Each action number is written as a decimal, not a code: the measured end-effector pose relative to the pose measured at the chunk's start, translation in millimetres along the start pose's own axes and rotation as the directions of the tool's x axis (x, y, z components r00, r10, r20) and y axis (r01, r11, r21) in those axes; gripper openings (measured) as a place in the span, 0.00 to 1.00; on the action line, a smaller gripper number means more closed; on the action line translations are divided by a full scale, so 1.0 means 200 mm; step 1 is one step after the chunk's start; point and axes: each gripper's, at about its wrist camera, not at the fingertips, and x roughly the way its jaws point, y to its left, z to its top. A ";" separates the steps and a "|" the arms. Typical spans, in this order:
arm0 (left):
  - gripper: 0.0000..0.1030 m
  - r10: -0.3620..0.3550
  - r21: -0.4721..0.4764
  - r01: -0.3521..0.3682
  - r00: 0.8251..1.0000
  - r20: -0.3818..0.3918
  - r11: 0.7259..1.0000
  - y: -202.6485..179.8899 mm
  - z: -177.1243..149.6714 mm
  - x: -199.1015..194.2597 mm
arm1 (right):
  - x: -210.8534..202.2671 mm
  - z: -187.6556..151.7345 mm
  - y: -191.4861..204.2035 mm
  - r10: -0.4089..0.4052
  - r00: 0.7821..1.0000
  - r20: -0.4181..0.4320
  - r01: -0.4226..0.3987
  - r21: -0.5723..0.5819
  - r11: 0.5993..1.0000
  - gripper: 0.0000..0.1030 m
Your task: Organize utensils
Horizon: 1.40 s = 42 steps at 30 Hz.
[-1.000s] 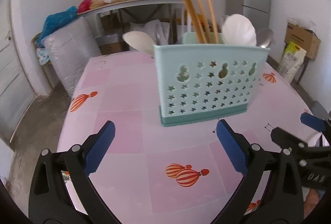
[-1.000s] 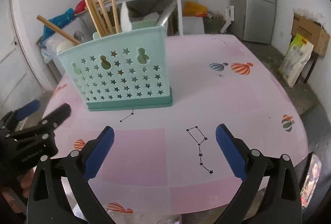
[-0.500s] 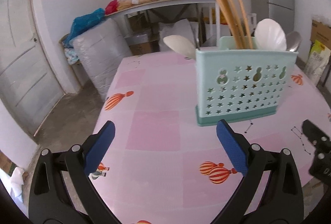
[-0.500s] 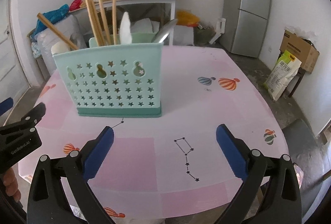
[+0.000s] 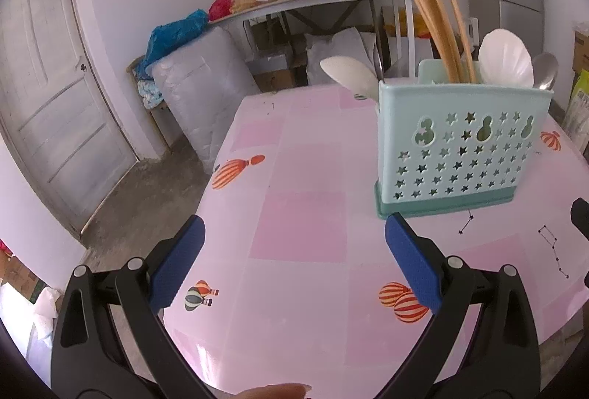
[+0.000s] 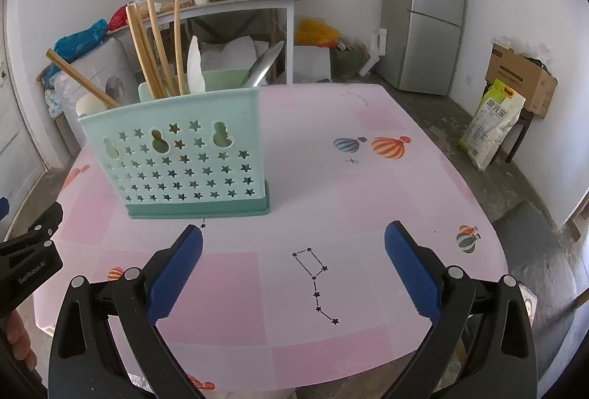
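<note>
A mint green utensil holder (image 5: 460,148) (image 6: 180,159) with star cut-outs stands upright on the pink table (image 5: 302,214) (image 6: 349,200). Inside it are wooden chopsticks (image 5: 430,19) (image 6: 154,45), white plastic spoons (image 5: 506,58) (image 6: 194,65) and a metal spoon (image 5: 545,69) (image 6: 265,63). My left gripper (image 5: 294,261) is open, nothing between its fingers, and sits near the table's front left, short of the holder. The right gripper (image 6: 293,262) is open too, hovering over the table in front of and to the right of the holder.
A long shelf table (image 6: 235,4) with bottles and bags stands at the back wall. A grey fridge (image 6: 423,8) is at the back right, a cardboard box (image 6: 522,78) and a sack (image 6: 491,122) along the right wall, a door (image 5: 48,97) at left.
Both grippers have drawn back from the holder and risen. The left view has swung leftward, so the holder sits further right and the door shows. Both stay open.
</note>
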 end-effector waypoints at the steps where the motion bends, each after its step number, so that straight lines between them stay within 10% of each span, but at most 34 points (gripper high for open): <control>1: 0.92 0.002 -0.002 -0.002 1.000 -0.006 1.000 0.00 0.00 0.00 | 0.00 0.00 0.00 -0.001 1.000 -0.001 0.001 -0.001 1.000 0.94; 42: 0.92 0.013 -0.014 -0.013 0.999 -0.045 1.000 0.02 -0.01 0.03 | 0.00 0.00 0.03 0.009 1.000 -0.016 -0.009 -0.017 1.000 0.94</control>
